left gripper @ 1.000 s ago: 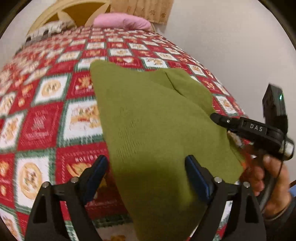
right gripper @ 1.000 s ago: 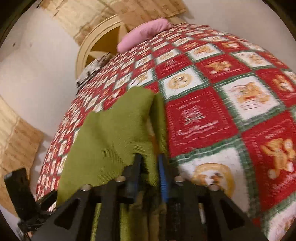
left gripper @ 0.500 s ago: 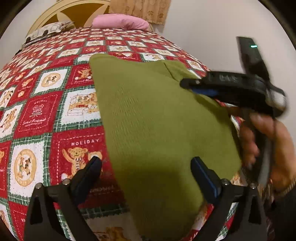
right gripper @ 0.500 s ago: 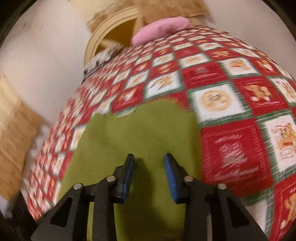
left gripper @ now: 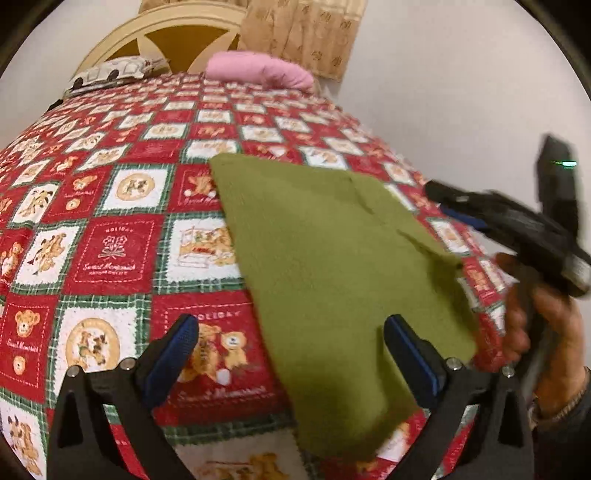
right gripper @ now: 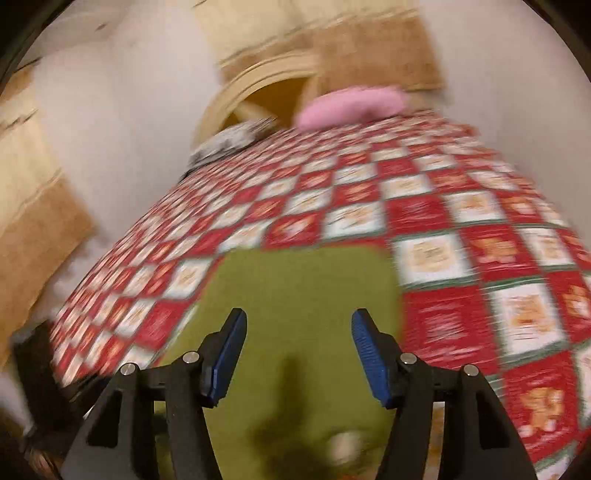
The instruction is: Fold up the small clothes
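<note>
An olive-green knit garment [left gripper: 332, 266] lies folded flat on the red, white and green holiday quilt [left gripper: 110, 243]. It also shows in the right wrist view [right gripper: 303, 295]. My left gripper [left gripper: 291, 350] is open and empty, held above the garment's near left edge. My right gripper [right gripper: 297, 350] is open and empty, above the garment's near end. In the left wrist view the right gripper [left gripper: 458, 210] appears blurred at the right, off the garment's right edge, held by a hand [left gripper: 546, 332].
A pink pillow [left gripper: 258, 70] and a patterned pillow [left gripper: 114, 72] lie at the bed's far end against a cream headboard [left gripper: 162, 26]. A white wall runs along the bed's right side. The quilt's near edge [left gripper: 229, 439] is just below my left gripper.
My right gripper let go of the green garment's edge, opened wide and pulled back to the right. The garment now lies flat. My left gripper stayed open and drew back a little.
</note>
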### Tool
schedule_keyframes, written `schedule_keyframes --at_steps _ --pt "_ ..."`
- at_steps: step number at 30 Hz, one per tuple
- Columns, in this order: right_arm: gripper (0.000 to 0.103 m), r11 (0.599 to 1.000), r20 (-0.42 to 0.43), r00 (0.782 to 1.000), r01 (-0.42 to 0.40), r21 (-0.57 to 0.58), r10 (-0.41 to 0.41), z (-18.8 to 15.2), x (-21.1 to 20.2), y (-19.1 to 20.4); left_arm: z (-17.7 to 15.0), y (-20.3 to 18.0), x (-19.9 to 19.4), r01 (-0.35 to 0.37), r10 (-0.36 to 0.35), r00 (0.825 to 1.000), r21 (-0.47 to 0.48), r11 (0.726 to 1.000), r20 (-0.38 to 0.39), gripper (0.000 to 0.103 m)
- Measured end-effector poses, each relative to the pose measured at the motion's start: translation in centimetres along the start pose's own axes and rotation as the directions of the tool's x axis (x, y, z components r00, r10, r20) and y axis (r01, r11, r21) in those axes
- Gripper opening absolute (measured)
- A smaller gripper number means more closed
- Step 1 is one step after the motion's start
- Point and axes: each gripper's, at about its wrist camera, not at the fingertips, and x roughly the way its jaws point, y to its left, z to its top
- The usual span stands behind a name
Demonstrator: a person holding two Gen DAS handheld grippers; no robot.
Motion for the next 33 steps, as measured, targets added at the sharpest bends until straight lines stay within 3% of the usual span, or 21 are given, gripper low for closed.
schedule_keyframes --at_steps 2,4,11,15,18,22,27,33 --pt "0.060 1.000 -0.063 0.998 0.004 -0.028 -0.006 -1.1 1.2 0.5 0.1 0.3 1.0 0.004 -0.004 1.000 -0.007 1.000 -0.027 0.103" --pt "0.059 0.995 -0.134 0.986 0.089 -0.050 -0.095 -2.6 3.1 -0.4 -0.1 0.5 1.8 0.026 -0.027 0.998 -0.030 0.999 -0.048 0.103" --pt "0.060 0.999 -0.071 0.997 0.000 -0.036 -0.003 -2.5 1.2 -2.0 -1.2 -0.8 2.8 0.047 -0.045 0.997 0.039 0.998 -0.058 0.103" --pt "0.063 0.985 0.046 0.998 -0.038 0.167 0.031 -1.7 -0.7 -6.3 -1.3 -0.7 2.8 0.062 -0.060 0.997 0.045 0.997 -0.043 0.103" --pt "0.064 0.955 0.027 0.999 -0.029 0.296 0.022 -1.5 0.2 -9.5 -1.3 -0.8 2.9 0.065 -0.063 0.997 0.047 0.997 -0.041 0.103" --pt "0.064 0.939 -0.072 0.994 -0.057 0.339 0.087 -1.5 3.5 -11.0 -1.3 -0.8 3.0 0.070 -0.068 0.997 0.049 0.996 -0.040 0.103" --pt "0.064 0.923 -0.068 0.985 -0.121 0.365 0.156 -0.2 5.4 -11.2 -1.3 -0.9 3.1 0.068 -0.066 0.997 0.053 0.996 -0.039 0.103" --pt "0.062 0.932 -0.062 0.978 -0.171 0.320 0.201 0.7 7.5 -10.4 -1.3 -0.9 3.1 0.073 -0.071 0.997 0.053 0.996 -0.040 0.103"
